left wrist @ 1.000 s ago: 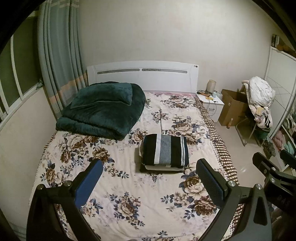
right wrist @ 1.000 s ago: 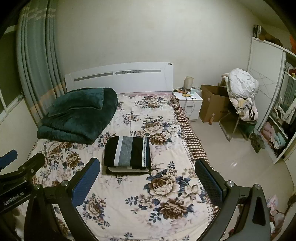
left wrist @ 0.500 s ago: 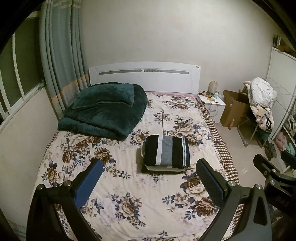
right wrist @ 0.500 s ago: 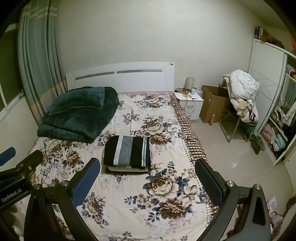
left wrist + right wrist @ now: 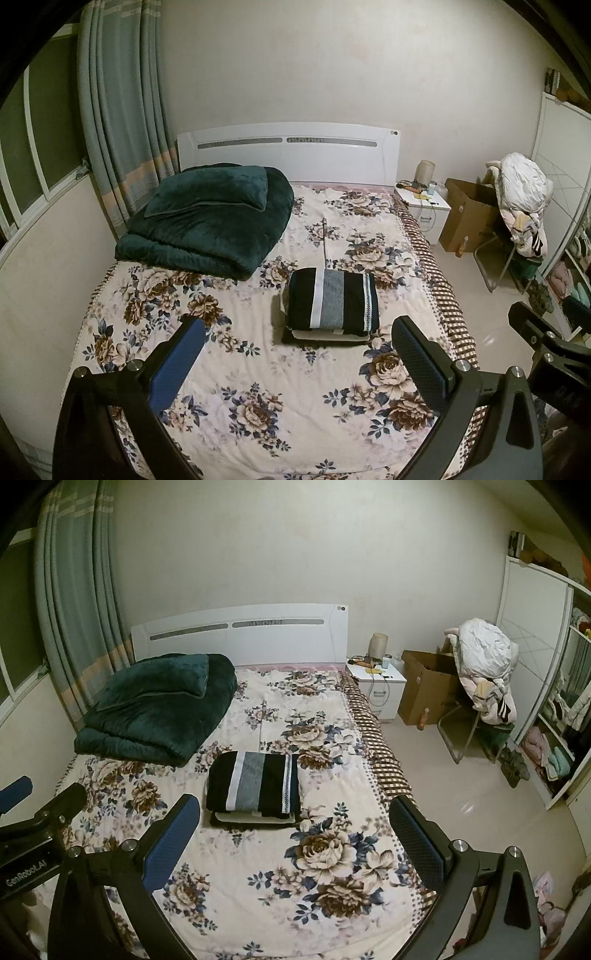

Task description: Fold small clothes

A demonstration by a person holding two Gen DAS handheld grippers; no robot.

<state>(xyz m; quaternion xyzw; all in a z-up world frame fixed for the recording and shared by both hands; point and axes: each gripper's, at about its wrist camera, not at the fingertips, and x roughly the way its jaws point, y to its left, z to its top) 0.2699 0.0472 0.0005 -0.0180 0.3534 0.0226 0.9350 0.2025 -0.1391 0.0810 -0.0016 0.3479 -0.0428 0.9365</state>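
Floral bed [image 5: 258, 369], folded striped clothes [image 5: 332, 301] stacked mid-bed, left tongs [image 5: 297, 349] and right tongs [image 5: 295, 827] spread wide, empty, above bedding

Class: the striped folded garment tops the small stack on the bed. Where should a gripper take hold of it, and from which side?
Grip the striped folded garment at its near edge, coming in low from the foot of the bed. That edge faces both open grippers, left and right, and overhangs the pale pieces beneath, probably letting a finger slip under.

The left gripper [image 5: 295, 354] has a black frame. Its fingers [image 5: 177, 363] carry blue textured pads and silver screws. White "GenRobot.AI" lettering marks it.
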